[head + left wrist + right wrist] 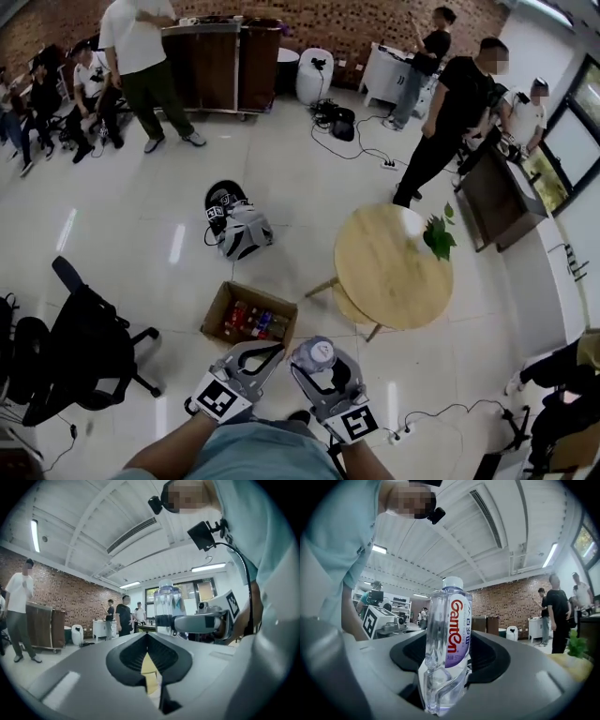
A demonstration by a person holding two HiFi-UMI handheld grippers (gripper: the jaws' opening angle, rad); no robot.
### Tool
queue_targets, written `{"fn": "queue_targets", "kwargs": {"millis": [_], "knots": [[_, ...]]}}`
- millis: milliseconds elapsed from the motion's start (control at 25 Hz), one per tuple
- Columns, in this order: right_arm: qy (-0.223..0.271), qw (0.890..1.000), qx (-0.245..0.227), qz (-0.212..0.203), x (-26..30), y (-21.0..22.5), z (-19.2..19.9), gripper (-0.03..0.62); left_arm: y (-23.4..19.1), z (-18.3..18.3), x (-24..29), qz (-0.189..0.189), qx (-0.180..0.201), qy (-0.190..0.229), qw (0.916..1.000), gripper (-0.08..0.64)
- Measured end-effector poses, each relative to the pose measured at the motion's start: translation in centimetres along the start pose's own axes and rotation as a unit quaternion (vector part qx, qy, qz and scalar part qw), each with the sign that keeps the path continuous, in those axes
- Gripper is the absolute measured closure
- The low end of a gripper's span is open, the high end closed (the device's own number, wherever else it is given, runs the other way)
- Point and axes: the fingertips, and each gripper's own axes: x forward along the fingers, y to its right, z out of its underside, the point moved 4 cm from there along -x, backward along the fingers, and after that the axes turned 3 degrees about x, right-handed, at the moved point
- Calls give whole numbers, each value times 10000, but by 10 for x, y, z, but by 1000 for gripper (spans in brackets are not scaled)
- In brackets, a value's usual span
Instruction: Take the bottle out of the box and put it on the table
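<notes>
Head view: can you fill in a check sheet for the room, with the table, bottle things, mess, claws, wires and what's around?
Surface: round wooden table, bare except a green plant near its edge.
Job's things: bottle held upright, out of the cardboard box; box on the floor, colourful items inside.
Clutter: backpack and black chair on the floor.
Claws: left claw shut, empty; right claw shut on the bottle.
Cables: cords and power strips on the floor.
Surroundings: people standing and sitting; brick wall.
</notes>
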Motion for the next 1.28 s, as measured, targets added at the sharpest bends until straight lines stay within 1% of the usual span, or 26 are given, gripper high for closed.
{"fn": "queue_targets", "kwargs": {"millis": [80, 160, 280, 360, 480, 560, 640, 720, 760, 840, 920, 1040, 1160, 1280], "knots": [[68, 9998, -93, 153, -41, 16, -5, 336, 34, -5, 21, 17, -266, 113, 9996, 549], [129, 9992, -166, 350, -80, 32, -8, 336, 65, -4, 43, 114, -411, 30, 9991, 549], [110, 9978, -231, 620, -132, 56, -8, 336, 104, -3, 77, 346, -381, -73, 9986, 549], [113, 9963, -252, 817, -159, 74, -7, 336, 123, -2, 101, 478, -426, -90, 9979, 549], [187, 9933, -316, 1095, -183, 97, -10, 336, 139, -2, 134, 715, -414, -123, 9965, 549], [191, 9916, -319, 1238, -189, 112, -10, 336, 142, -3, 155, 879, -366, -99, 9954, 549], [151, 9893, -363, 1406, -191, 129, -10, 334, 140, -4, 178, 1034, -395, -20, 9938, 549], [8, 9871, -493, 1526, -188, 147, -9, 334, 134, -3, 202, 1216, -420, 26, 9917, 549], [-119, 9866, -534, 1540, -183, 156, -6, 334, 129, -2, 212, 1289, -401, 34, 9908, 549], [-302, 9863, -474, 1549, -166, 177, 0, 334, 109, 1, 231, 1360, -319, 33, 9902, 549], [-178, 9856, -386, 1637, -145, 199, -1, 334, 86, 0, 250, 1393, -256, 50, 9899, 549], [68, 9825, -319, 1834, -121, 229, -9, 334, 58, -3, 279, 1548, -219, 108, 9876, 549], [62, 9806, -256, 1941, -99, 253, -13, 333, 32, -3, 301, 1647, -108, 164, 9861, 549], [119, 9789, -280, 2022, -81, 278, -20, 333, 10, -3, 326, 1675, -127, 190, 9856, 549]]}}
